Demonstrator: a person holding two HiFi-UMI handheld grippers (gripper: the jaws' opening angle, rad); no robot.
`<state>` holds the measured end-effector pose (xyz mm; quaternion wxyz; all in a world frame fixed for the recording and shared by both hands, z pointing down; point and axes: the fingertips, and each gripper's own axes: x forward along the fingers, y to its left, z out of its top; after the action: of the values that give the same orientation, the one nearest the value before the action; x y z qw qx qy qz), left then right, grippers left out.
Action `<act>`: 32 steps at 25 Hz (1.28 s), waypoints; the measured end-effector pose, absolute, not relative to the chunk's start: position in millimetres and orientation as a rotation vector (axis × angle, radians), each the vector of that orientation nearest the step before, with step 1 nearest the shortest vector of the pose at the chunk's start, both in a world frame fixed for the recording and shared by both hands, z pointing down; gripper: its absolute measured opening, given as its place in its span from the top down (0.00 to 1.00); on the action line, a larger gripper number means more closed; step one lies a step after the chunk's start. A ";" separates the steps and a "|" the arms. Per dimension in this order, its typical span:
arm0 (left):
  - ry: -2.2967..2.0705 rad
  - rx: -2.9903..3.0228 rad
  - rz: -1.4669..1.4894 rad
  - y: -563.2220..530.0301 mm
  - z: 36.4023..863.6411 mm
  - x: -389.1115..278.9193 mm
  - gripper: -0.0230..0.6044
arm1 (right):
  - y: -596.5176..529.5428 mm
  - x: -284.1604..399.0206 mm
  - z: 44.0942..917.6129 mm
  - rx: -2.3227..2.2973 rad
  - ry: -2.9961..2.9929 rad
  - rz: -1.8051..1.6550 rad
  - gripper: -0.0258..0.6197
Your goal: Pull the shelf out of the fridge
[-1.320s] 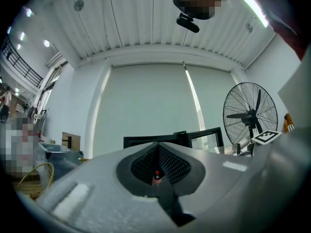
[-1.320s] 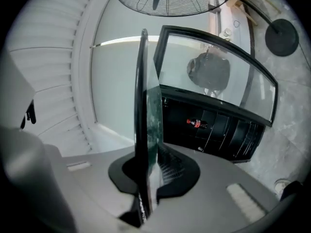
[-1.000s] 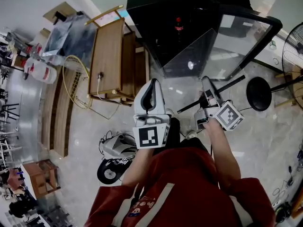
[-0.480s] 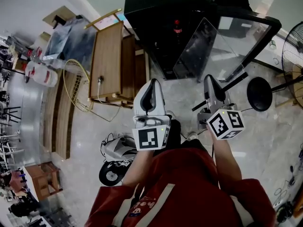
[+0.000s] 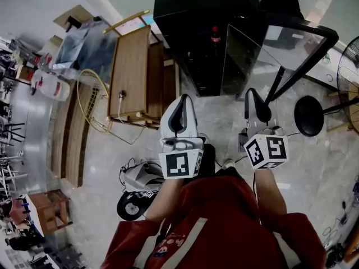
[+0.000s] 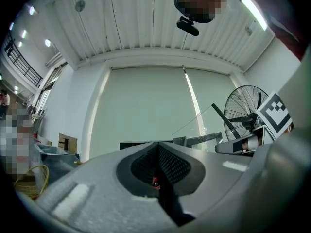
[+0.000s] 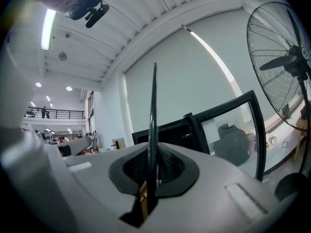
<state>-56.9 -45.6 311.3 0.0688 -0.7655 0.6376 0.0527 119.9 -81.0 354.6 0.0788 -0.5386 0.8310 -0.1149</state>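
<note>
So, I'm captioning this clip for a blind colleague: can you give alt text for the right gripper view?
The right gripper is shut on a thin glass shelf, held upright and seen edge-on. Behind it stand a black fridge with its glass door open and, at the right, a floor fan.

Black fridge (image 5: 196, 15), clear shelf (image 5: 244, 60), red jacket (image 5: 213, 223), brown table (image 5: 132, 72)

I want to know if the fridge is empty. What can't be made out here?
- Head view: the fridge interior is too dark; only a bottle shows, and other shelves cannot be told.
- Right gripper view: the shelf in the right gripper stands edge-on, so its face is hidden.
- Left gripper view: the left gripper covers most of the fridge with its own body.
</note>
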 end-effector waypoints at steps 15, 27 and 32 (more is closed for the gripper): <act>1.972 -2.248 0.147 -57.8 310.0 -75.6 0.96 | -93.7 104.0 333.2 -1.736 2.576 0.037 0.95; 1.983 -2.250 0.147 -71.4 310.5 -77.3 0.96 | -110.0 112.3 335.7 -1.776 2.586 0.037 0.95; 1.978 -2.246 0.146 -75.5 310.1 -76.4 0.96 | -113.4 113.8 336.8 -1.779 2.591 0.049 0.95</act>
<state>-76.4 -75.5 310.1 0.0723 -0.7476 0.6584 0.0487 113.8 -113.4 336.8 -0.0010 -0.5659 0.8243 0.0155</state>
